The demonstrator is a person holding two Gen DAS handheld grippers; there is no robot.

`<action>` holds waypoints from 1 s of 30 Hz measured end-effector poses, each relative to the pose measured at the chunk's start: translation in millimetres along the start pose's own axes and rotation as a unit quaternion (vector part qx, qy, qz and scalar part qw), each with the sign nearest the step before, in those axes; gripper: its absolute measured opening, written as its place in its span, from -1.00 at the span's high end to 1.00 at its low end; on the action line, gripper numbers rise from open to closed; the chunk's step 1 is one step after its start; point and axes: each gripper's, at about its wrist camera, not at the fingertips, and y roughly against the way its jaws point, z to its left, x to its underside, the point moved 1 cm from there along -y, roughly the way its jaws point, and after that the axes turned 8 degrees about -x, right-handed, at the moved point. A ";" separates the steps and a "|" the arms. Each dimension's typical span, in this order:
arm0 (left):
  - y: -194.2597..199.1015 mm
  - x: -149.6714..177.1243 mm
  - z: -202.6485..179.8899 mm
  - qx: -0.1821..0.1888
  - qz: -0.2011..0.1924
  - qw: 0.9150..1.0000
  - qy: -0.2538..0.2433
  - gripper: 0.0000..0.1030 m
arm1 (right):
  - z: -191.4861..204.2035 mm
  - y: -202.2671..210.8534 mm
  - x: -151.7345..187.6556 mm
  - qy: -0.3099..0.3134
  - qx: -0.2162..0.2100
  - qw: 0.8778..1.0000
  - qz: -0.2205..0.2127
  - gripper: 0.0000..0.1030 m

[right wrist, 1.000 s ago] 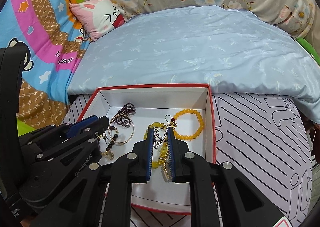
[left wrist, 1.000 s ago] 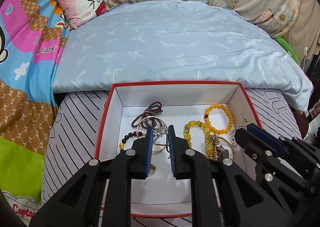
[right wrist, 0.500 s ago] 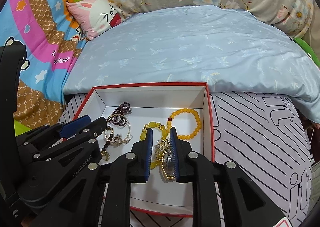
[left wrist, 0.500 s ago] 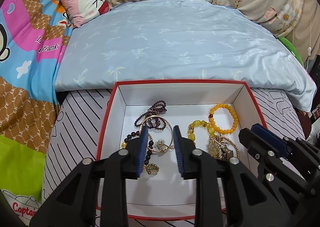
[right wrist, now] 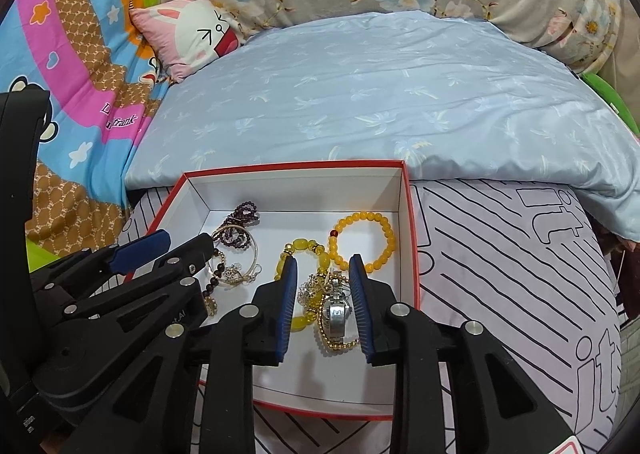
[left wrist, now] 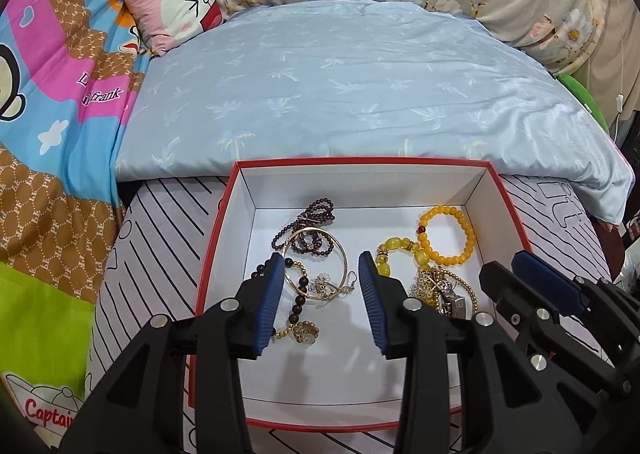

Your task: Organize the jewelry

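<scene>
Your left gripper gapes wide over the thin gold bangle, holding nothing. Your right gripper is half open, empty, straddling the steel watch, strap running along the fingers, in the red-rimmed box.

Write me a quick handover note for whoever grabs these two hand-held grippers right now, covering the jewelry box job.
Left hand-held gripper: open, empty, poised over the gold bangle and dark bead strand in the left half of the red-rimmed box.
Right hand-held gripper: open, empty, straddling the tangle holding the silver watch and gold chain.
The yellow bead bracelet lies by itself near the box's right wall; the chunky yellow bead strand lies beside the tangle.
Done: nothing visibly sorted; all pieces are in the box.
Left: separate the two piles and lay out each piece.
</scene>
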 end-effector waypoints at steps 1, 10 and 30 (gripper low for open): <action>0.9 0.1 -0.2 0.000 -0.001 1.000 0.000 0.27 | -0.5 2.3 0.9 0.000 0.001 1.000 -0.001 0.41; 16.3 9.0 -2.3 -0.004 -0.001 1.000 -0.003 0.24 | -4.6 26.2 12.0 -0.010 0.026 1.000 -0.010 0.09; 49.8 47.5 7.3 -0.022 0.006 1.000 0.006 -0.15 | 4.7 60.4 45.2 -0.009 0.059 0.998 -0.008 -0.10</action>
